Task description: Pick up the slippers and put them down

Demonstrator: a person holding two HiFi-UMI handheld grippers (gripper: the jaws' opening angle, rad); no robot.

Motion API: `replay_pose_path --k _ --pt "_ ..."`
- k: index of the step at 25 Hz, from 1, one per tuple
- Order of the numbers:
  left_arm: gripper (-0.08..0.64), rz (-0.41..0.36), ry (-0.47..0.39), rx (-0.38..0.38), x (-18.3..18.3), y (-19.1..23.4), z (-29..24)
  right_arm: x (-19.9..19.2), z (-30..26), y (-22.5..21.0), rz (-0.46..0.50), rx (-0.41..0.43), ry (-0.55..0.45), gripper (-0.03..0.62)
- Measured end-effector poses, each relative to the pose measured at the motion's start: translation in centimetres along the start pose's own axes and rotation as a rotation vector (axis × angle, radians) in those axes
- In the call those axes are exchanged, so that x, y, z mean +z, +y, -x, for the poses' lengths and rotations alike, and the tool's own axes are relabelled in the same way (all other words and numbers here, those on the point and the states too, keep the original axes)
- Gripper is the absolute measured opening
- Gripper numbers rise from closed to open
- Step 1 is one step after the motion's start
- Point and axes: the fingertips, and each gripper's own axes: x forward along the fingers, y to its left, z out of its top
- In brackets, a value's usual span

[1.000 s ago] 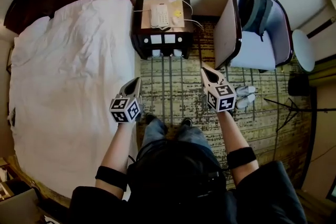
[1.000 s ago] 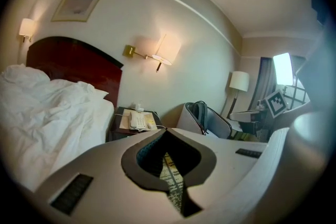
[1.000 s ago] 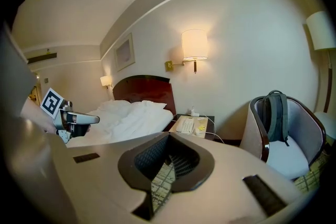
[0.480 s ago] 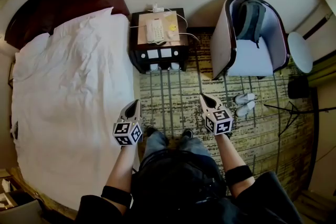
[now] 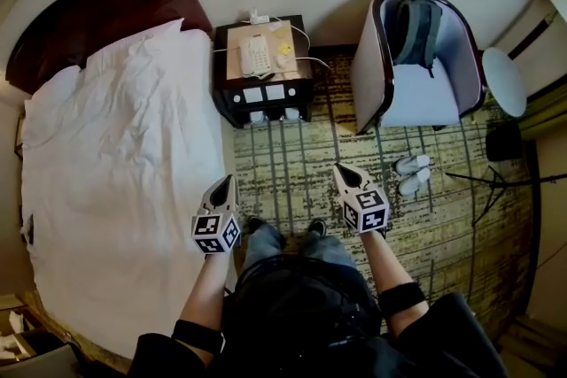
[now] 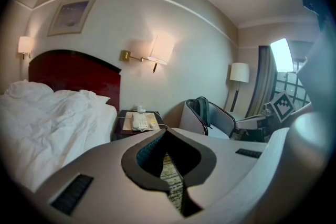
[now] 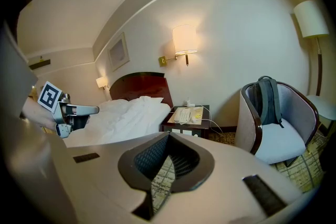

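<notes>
left tool, right tool: tapered, closed

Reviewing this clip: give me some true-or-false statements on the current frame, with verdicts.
The slippers lie on the carpet beside the armchair. True.
The right tongs grip a slipper. False: they are shut, empty and apart from the slippers.
A backpack sits in the armchair. True.
The telephone lies in the armchair. False: it is on the nightstand.
The left tongs are open. False: they are shut with nothing between them.
</notes>
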Motion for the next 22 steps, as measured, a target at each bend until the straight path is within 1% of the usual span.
replay_pose_path --k 4,15,19,22 --pt "0.004 0.001 0.009 0.001 -0.3 -0.1 0.2 -0.5 0.2 -0.1 -0.008 -0.001 0.002 0.002" --pt "0.004 0.002 0.017 0.029 -0.7 -1.2 1.1 -1.0 0.8 -0.1 -0.002 0.031 -0.004 0.002" --pt "0.004 -0.002 0.013 0.031 -0.8 -1.5 1.5 -1.5 0.3 0.6 0.002 0.05 0.004 0.002" --pt "0.004 -0.016 0.019 0.017 -0.8 -1.1 1.8 -1.6 -0.3 1.5 -0.003 0.05 0.001 0.002"
